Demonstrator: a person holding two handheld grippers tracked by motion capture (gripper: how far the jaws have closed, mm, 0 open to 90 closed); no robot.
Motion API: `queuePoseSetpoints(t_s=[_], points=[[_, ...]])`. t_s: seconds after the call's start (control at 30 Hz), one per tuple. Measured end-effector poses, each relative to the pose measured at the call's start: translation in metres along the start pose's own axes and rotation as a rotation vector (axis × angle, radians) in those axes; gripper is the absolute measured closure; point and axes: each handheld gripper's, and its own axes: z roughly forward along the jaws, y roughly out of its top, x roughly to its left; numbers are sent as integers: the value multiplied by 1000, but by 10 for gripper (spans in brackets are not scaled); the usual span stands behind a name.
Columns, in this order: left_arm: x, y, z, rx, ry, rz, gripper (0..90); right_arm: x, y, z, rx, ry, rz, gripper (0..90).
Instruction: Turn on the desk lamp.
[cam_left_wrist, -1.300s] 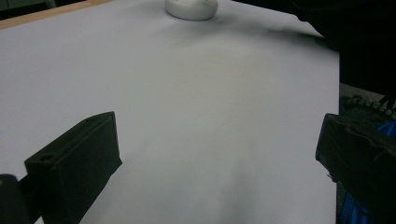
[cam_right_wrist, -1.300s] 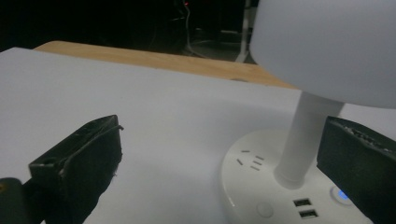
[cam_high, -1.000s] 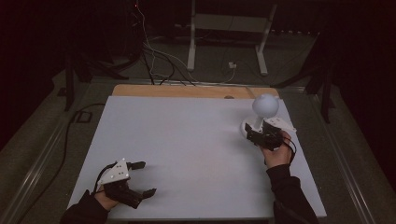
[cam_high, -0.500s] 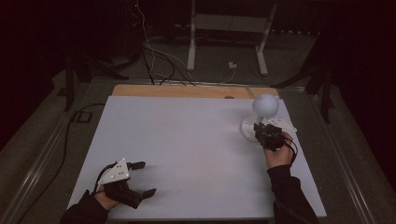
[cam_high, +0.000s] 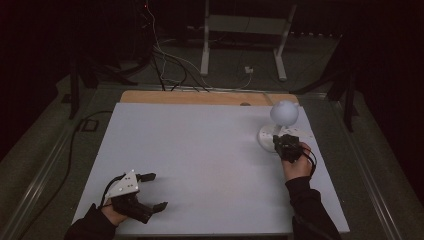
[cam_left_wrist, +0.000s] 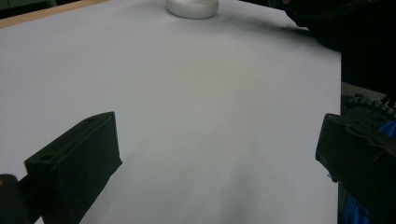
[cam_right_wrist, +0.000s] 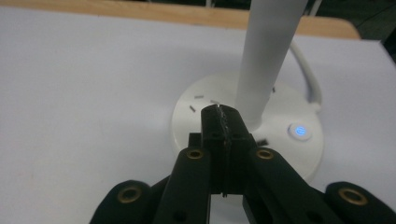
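Left gripper (cam_high: 150, 192): at 7 o'clock on the table (cam_high: 200, 150), jaws wide, nothing between them.
Lamp (cam_high: 280, 125): white, at 2 o'clock on the table; round base (cam_right_wrist: 205, 116), upright stem (cam_right_wrist: 266, 56), globe head (cam_high: 284, 113).
Button (cam_right_wrist: 299, 130): glowing blue ring on the base, at 3 o'clock from the stem.
Right gripper (cam_right_wrist: 223, 114): jaws have just closed, pressed flat together, holding nothing; tips over the base, just beside the stem.

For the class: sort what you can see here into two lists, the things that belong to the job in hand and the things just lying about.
Belongs to the job:
- white desk lamp, with its power button
- right claw, shut, over the lamp's base
- white table top

Just lying about:
- left claw, open and idle
- floor cables
- metal stand
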Motion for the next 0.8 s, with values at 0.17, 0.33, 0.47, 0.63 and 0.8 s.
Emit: queuePoseSetpoints(t_s=[0.17,0.33,0.47,0.63,0.8], points=[[0,0,0,-1,-1,-1,3,0,-2,4,17,-7,-8,900],[0,0,0,-3,-3,-2,3,0,-4,9,31,-15,-21,900],[0,0,0,-4,-4,-2,3,-1,-6,13,44,-20,-16,900],[0,0,0,-2,-3,-1,3,-2,-6,17,55,-22,-11,900],[0,0,0,0,-4,0,3,-1,-6,20,59,-23,-15,900]])
